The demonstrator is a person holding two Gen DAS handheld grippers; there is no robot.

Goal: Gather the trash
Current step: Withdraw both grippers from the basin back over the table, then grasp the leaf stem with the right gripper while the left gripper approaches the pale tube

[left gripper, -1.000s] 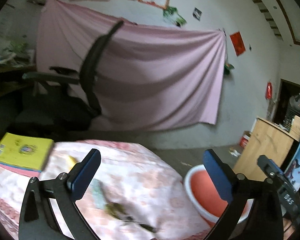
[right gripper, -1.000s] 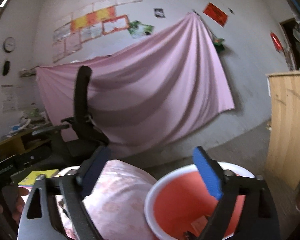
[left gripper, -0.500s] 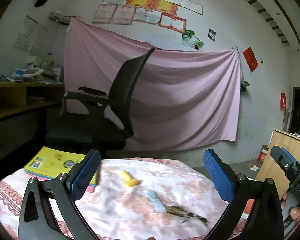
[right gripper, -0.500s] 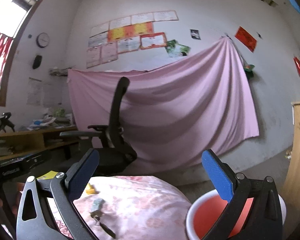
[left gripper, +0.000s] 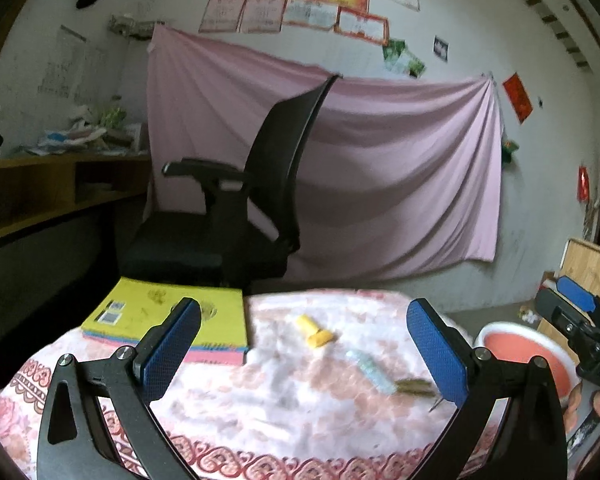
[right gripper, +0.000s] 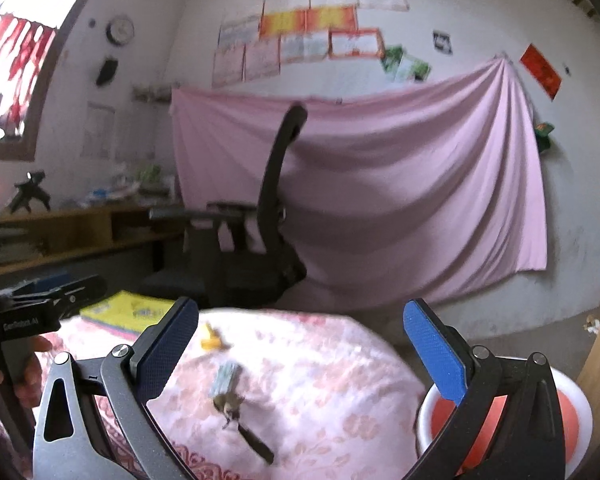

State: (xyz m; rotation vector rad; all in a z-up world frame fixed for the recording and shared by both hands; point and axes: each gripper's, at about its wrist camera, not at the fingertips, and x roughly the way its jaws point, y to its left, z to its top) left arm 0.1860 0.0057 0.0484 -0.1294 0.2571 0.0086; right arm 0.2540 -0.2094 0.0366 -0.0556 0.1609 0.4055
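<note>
Both the left gripper (left gripper: 304,350) and right gripper (right gripper: 300,344), jaws wide apart and empty, hover above the table (left gripper: 260,420), where the yellow scrap (left gripper: 314,330), pale wrapper (left gripper: 370,366) and dark stalk (right gripper: 244,424) lie beside the red basin (right gripper: 572,412), presumably their receptacle.

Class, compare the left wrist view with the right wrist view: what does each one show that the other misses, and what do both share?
Only the left wrist view shows the right tool at its edge and the barcodes on the yellow book.

Only the right wrist view shows the wall clock, the window, the left tool and a hand holding it.

Both show the table cloth, the yellow scrap, the pale wrapper, the red basin, the black chair and the pink sheet.
</note>
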